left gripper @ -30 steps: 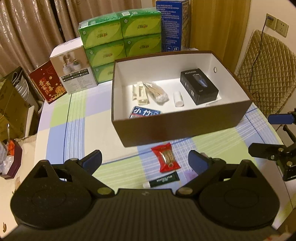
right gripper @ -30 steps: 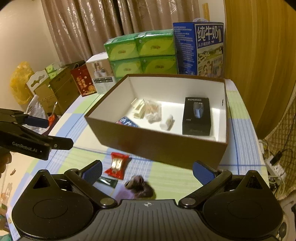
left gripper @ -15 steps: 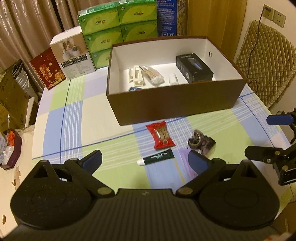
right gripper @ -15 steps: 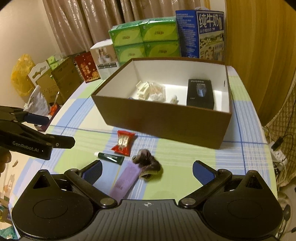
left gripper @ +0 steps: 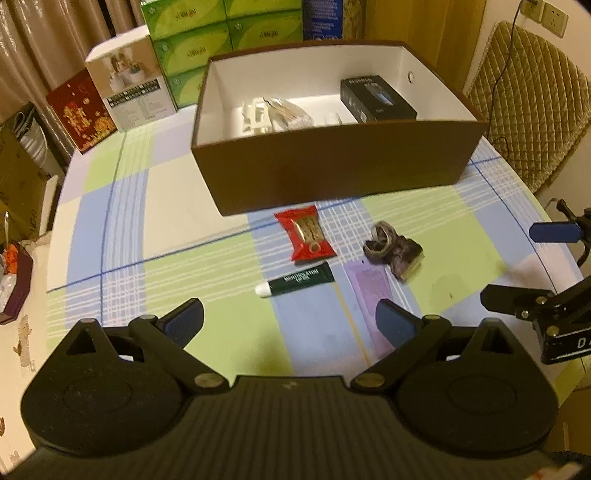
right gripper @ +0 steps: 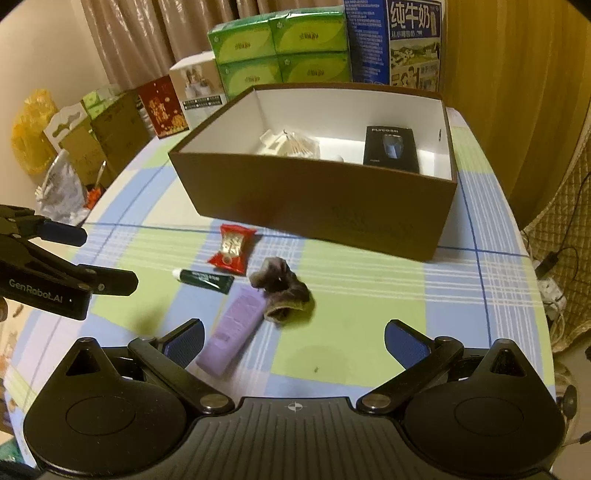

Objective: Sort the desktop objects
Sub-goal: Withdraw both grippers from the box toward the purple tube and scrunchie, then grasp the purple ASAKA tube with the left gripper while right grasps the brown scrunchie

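Note:
A brown box (left gripper: pixel 340 177) (right gripper: pixel 317 206) with a white inside stands mid-table and holds a black carton (left gripper: pixel 376 99) (right gripper: pixel 391 147), white pieces and a bag of swabs. In front of it lie a red snack packet (left gripper: pixel 304 234) (right gripper: pixel 231 249), a dark green tube (left gripper: pixel 299 282) (right gripper: pixel 205 278), a purple tube (left gripper: pixel 371 291) (right gripper: pixel 234 325) and a dark crumpled hair tie (left gripper: pixel 393 249) (right gripper: pixel 282 288). My left gripper (left gripper: pixel 288 323) is open and empty above the near table. My right gripper (right gripper: pixel 293 341) is open and empty, just short of the purple tube.
Green tissue packs (left gripper: pixel 225 33) (right gripper: pixel 280 48), a blue milk carton (right gripper: pixel 395 40), a white box (left gripper: pixel 129 85) and a red box (left gripper: pixel 83 110) stand behind the brown box. A quilted chair (left gripper: pixel 532 110) is at the right. Cardboard boxes and bags (right gripper: pixel 74 147) sit beside the table's left edge.
Both grippers have drawn back and lowered toward the near table edge. The loose items in front of the box have come fully into view. Both stay open.

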